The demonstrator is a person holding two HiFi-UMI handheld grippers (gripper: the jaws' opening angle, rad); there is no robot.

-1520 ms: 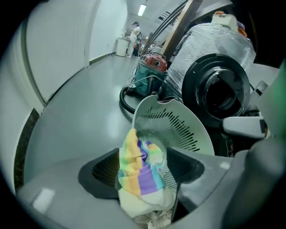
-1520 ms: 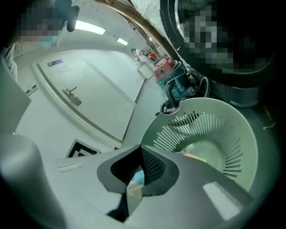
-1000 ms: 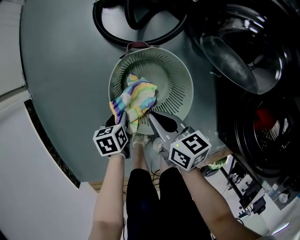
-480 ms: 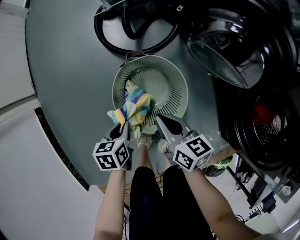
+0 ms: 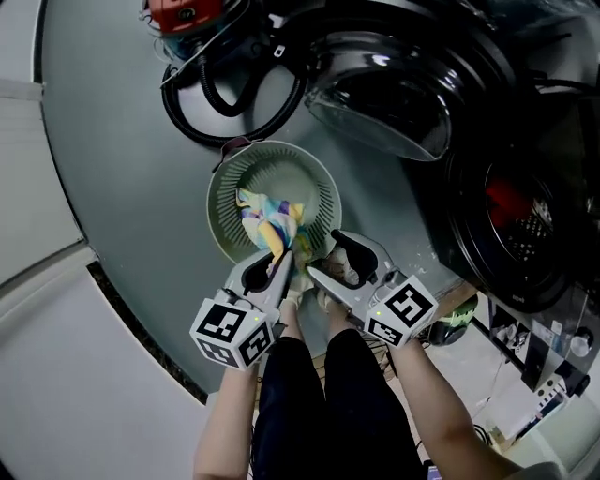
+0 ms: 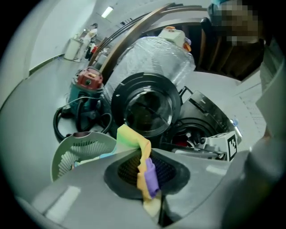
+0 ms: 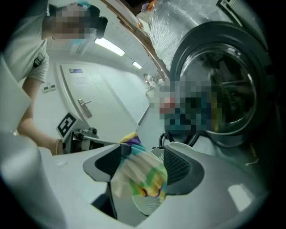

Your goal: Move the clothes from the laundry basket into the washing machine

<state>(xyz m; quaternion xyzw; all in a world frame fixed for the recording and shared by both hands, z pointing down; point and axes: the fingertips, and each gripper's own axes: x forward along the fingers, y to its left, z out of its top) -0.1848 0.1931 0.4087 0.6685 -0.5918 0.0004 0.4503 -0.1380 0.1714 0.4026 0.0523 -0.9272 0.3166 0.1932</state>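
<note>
A multi-coloured cloth (image 5: 272, 223) hangs over the round green laundry basket (image 5: 221, 199). My left gripper (image 5: 278, 265) is shut on the cloth's near end; the fabric (image 6: 147, 172) is pinched between its pads. My right gripper (image 5: 330, 260) is right beside it on the right, jaws apart, and the cloth (image 7: 142, 176) hangs in the gap between its pads. The washing machine's dark drum opening (image 5: 517, 225) is to the right, with something red inside. Its glass door (image 5: 375, 89) stands open above the basket.
A black hose (image 5: 225, 108) loops on the grey floor behind the basket, beside a red-topped machine (image 5: 183, 13). A person's legs and shoes are just below the grippers. A white wall runs along the left. Small items and cables lie at lower right (image 5: 525, 356).
Both grippers have drawn together at the basket's near rim. The cloth has bunched into a narrower strip, and the right gripper now has it between its jaws. The view has tilted towards the washer door.
</note>
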